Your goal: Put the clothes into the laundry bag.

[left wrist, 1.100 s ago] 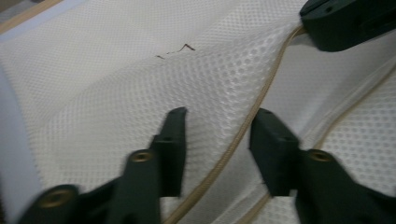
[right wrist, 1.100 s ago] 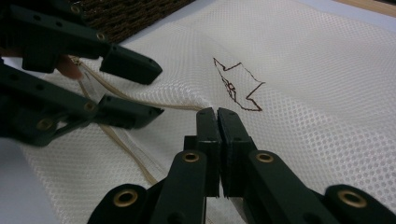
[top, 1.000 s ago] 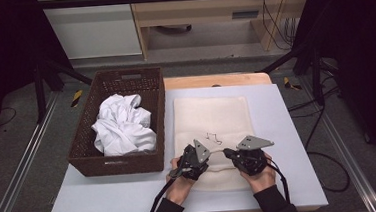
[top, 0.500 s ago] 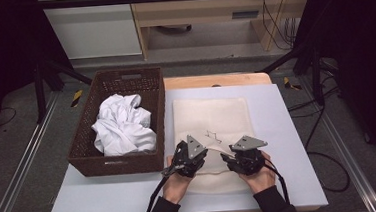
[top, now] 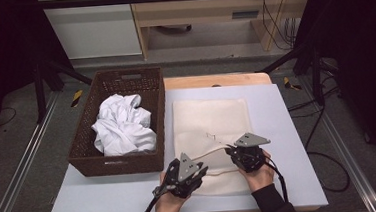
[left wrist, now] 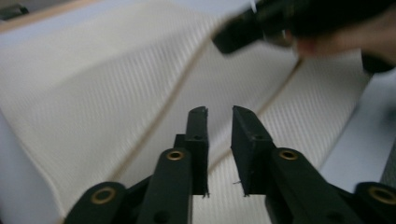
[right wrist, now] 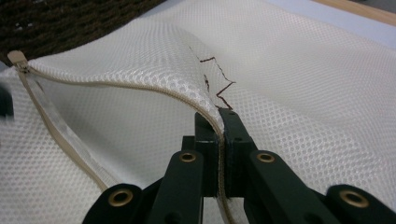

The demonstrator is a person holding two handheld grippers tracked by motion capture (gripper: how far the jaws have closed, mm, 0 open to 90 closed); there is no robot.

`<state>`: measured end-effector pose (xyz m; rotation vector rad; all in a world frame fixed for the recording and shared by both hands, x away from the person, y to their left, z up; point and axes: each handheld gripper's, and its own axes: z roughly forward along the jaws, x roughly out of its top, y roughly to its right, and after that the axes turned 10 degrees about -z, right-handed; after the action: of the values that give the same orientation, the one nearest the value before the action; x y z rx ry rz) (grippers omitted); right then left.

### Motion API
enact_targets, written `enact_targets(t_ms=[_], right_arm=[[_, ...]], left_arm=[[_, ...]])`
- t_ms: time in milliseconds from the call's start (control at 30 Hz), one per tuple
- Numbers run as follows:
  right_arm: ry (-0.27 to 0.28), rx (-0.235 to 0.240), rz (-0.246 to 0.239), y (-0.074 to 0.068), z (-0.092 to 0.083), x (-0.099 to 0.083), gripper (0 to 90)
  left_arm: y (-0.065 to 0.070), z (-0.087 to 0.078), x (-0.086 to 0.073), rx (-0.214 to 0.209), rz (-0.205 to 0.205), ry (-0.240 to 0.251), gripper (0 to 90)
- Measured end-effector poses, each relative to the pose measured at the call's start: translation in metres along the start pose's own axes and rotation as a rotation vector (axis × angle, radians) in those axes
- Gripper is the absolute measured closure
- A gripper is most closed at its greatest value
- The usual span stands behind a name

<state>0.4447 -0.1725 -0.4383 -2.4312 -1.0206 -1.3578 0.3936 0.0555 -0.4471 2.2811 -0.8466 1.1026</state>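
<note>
**With the Bag's Mouth Lifted, the Opening Comes Next**

While the right tool (right wrist: pixel 218 116) pinches the upper zipper edge of the cream mesh laundry bag (top: pixel 212 129) and holds it up off the lower layer, we judge the step in hand to be opening the bag's mouth. The bag lies flat on the white table (top: pixel 286 104), just beside the dark wicker basket (top: pixel 125 163), which holds a crumpled white garment (top: pixel 122 128).

In the right gripper view the jaws sit fully closed on the zipper tape, and the zipper pull (right wrist: pixel 16 58) rests at the far end of the gap, so the mouth looks unzipped. The left tool (top: pixel 181 174) hovers near the bag's near left corner. Its jaws have just been opening a little and now stand narrowly apart, with nothing between them; the mesh lies beneath.

Next, we think, the left tool should catch the lower edge of the mouth, or hold it down, so that both layers part widely enough to take the garment. The thin mesh could slip, so the bite must land on the firmer zipper tape.
</note>
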Motion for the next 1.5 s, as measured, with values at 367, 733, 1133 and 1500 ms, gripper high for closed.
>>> enact_targets(t_ms=[367, 733, 1133, 1500], right_arm=[[0.111, -0.035, 0.008, 0.002, -0.018, 0.013, 87.0], [0.179, -0.031, 0.009, 0.003, -0.03, 0.015, 86.6], [0.16, -0.032, 0.021, 0.005, -0.028, 0.009, 86.5], [0.155, -0.031, 0.024, 0.006, -0.029, 0.009, 86.5]], left_arm=[[-0.008, 0.023, -0.029, 0.014, -0.058, -0.098, 87.6], [-0.004, 0.01, -0.024, 0.0, -0.066, -0.03, 67.3], [-0.024, -0.054, 0.037, 0.095, -0.022, 0.142, 38.1], [-0.122, -0.117, 0.095, 0.296, -0.109, 0.214, 31.7]])
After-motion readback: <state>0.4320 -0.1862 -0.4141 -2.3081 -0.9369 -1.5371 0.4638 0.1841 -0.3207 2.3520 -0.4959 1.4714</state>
